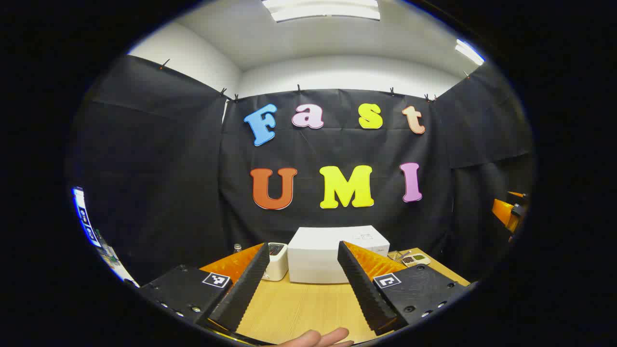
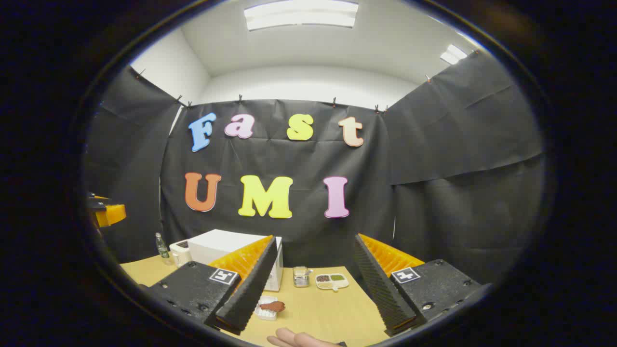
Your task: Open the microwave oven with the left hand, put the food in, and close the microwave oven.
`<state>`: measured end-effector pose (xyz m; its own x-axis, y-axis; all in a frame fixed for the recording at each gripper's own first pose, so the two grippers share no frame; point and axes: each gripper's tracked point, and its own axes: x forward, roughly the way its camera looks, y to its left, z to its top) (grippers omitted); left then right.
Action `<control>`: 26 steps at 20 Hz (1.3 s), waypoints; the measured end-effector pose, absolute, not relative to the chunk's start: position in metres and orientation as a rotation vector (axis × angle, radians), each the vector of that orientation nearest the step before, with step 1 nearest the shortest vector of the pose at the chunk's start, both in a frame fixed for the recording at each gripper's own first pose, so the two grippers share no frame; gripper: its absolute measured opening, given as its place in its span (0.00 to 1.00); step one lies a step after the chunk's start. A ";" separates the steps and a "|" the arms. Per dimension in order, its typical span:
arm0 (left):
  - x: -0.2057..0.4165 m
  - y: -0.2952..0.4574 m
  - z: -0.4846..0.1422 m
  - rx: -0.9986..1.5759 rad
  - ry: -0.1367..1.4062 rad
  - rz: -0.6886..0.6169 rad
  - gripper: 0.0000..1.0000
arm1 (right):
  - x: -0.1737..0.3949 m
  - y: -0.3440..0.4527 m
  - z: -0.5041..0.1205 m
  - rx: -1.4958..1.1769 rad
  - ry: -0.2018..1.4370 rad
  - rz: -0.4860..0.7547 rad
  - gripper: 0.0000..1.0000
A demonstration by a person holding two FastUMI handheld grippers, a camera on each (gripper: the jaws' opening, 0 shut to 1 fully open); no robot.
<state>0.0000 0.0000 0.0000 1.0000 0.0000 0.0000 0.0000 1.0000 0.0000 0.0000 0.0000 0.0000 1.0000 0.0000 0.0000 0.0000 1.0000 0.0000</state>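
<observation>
Left gripper view: my left gripper (image 1: 301,255) hangs above the wooden table (image 1: 299,308) with its fingers spread wide and nothing between them. Straight ahead, framed by the two fingers, the white microwave oven (image 1: 332,253) sits at the far side of the table against the black cloth wall, its door closed. A small white toaster (image 1: 276,260) stands just beside it on the left. To the microwave's right lies a small divided dish (image 1: 415,260). Fingertips of a hand (image 1: 320,338) show at the bottom edge. The other gripper (image 1: 511,212) shows at the far right, well apart.

In the right gripper view, my right gripper (image 2: 315,260) is likewise released, fingers wide apart and empty, raised over the same table (image 2: 328,308). The food (image 2: 273,306), a brown piece on a small white tray (image 2: 266,311), lies on the table in front of the microwave (image 2: 226,253), just beside my left-hand finger. A small jar (image 2: 301,276) and the divided dish (image 2: 331,280) sit farther back between the fingers. A bottle (image 2: 161,246) and the toaster (image 2: 179,251) stand left of the microwave. A hand (image 2: 296,339) shows at the bottom edge, and the left gripper (image 2: 107,212) at the far left.
</observation>
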 end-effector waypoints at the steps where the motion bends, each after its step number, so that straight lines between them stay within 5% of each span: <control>1: 0.000 0.002 0.003 -0.002 -0.009 -0.001 0.82 | -0.001 -0.003 0.002 -0.004 -0.005 -0.005 0.92; 2: -0.002 0.003 0.004 0.002 -0.016 0.001 0.82 | -0.001 -0.006 0.005 -0.008 -0.010 -0.009 0.92; 3: -0.002 0.005 0.007 0.006 -0.024 0.007 0.92 | -0.002 -0.008 0.007 -0.009 -0.015 -0.013 0.92; 9: -0.004 -0.006 0.010 0.025 -0.033 -0.010 0.92 | -0.001 -0.021 0.014 0.024 -0.018 -0.022 0.92; 10: -0.003 -0.008 0.010 0.027 -0.032 -0.013 0.92 | 0.000 -0.024 0.015 0.024 -0.018 -0.026 1.00; 13: 0.000 -0.013 0.009 0.022 -0.032 -0.017 0.92 | 0.000 -0.029 0.015 0.029 -0.020 -0.032 1.00; 14: 0.002 -0.013 0.011 0.020 -0.038 -0.012 0.92 | 0.001 -0.030 0.014 0.029 -0.019 -0.032 0.92; 15: 0.006 -0.014 0.010 0.020 -0.039 -0.011 0.92 | 0.002 -0.031 0.013 0.029 -0.018 -0.032 1.00; 16: 0.011 -0.017 0.007 0.015 -0.034 -0.012 0.92 | 0.004 -0.032 0.012 0.033 -0.017 -0.032 0.92; 26: 0.124 -0.072 -0.055 0.028 -0.027 -0.038 0.92 | 0.021 -0.053 -0.010 0.064 0.016 -0.032 0.92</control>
